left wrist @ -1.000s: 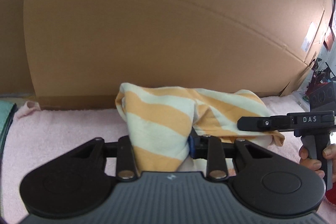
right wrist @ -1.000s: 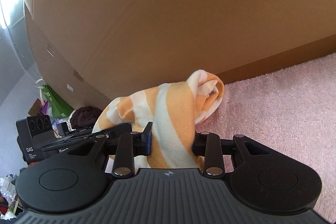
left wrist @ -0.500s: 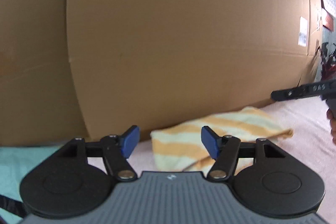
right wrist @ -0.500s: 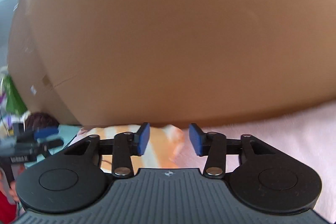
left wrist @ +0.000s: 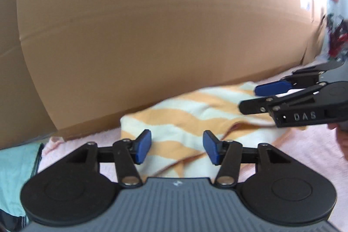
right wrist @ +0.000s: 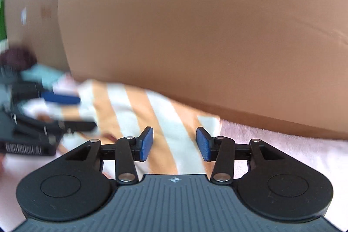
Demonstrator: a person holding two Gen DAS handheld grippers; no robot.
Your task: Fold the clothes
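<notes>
The striped garment [left wrist: 195, 114] lies flat on the pink cover [right wrist: 282, 145], hard against the cardboard box [left wrist: 152, 25], its long axis running left to right along the box. It sits just ahead of both pairs of fingers. The left gripper [left wrist: 176, 148] and right gripper [right wrist: 174, 142] both stand wide apart, holding nothing, about equally near.

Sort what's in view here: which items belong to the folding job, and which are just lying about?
Job:
striped garment, lying on the pink towel
left gripper, open
right gripper, open

Lying about:
cardboard box behind
teal cloth at the left
dark bundle, blurred
</notes>
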